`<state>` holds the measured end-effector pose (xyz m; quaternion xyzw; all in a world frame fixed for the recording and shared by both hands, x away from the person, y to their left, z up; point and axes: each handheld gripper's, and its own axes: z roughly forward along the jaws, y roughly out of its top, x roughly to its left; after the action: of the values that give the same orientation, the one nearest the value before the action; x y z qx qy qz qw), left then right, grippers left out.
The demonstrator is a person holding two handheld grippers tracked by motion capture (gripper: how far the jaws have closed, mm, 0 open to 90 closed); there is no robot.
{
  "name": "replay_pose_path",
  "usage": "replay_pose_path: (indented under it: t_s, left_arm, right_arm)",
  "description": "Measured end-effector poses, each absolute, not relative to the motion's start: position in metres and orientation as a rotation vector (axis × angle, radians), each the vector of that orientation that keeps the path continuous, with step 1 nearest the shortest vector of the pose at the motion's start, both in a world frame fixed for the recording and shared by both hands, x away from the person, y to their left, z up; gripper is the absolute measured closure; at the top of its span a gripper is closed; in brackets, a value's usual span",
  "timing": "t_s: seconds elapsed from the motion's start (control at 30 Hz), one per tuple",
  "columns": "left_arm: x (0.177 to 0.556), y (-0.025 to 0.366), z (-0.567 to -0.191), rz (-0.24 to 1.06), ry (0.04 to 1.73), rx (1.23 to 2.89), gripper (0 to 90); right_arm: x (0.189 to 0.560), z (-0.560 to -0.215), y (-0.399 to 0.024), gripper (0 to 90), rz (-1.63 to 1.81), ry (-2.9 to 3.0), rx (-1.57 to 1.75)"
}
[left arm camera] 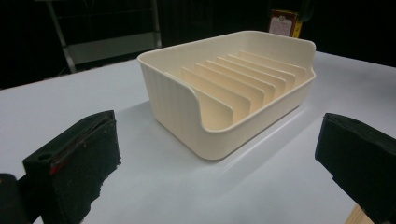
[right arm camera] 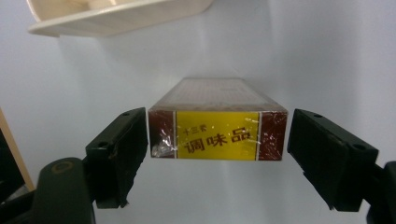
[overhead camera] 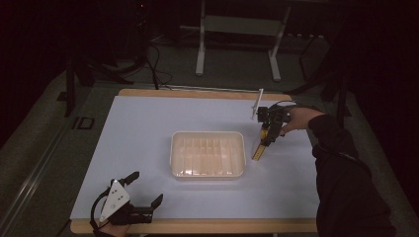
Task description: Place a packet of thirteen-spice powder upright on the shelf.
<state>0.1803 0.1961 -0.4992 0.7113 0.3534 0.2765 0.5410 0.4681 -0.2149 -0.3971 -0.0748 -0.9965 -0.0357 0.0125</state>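
Right gripper (right arm camera: 217, 140) released around glossy rectangular seasoning box (right arm camera: 217, 135), ribbed cream plastic tray (overhead camera: 208, 154), left gripper (overhead camera: 143, 190) released

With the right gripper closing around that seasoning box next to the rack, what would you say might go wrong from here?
1. In the right gripper view, the right gripper straddles the box at its end face; one jaw looks to touch while the other stands apart, so closing may push or twist it.
2. The film wrap is glossy, so the grip could slip.
3. The box stands close beside the cream rack; a swing during lifting could knock its rim.
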Motion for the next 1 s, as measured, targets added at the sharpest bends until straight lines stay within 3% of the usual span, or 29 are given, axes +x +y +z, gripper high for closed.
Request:
replay_pose_path:
  t_s: [0.67,1.0]
  left_arm:
    - [0.180,0.196,-0.499,0.661,0.837,1.700,0.0]
    - [0.180,0.195,-0.499,0.662,0.833,1.701,0.0]
  right_arm:
    - [0.471,-0.408,-0.210,31.2,-0.059,-3.073,-0.175]
    - [0.460,-0.399,-0.211,31.5,-0.026,-3.075,-0.078]
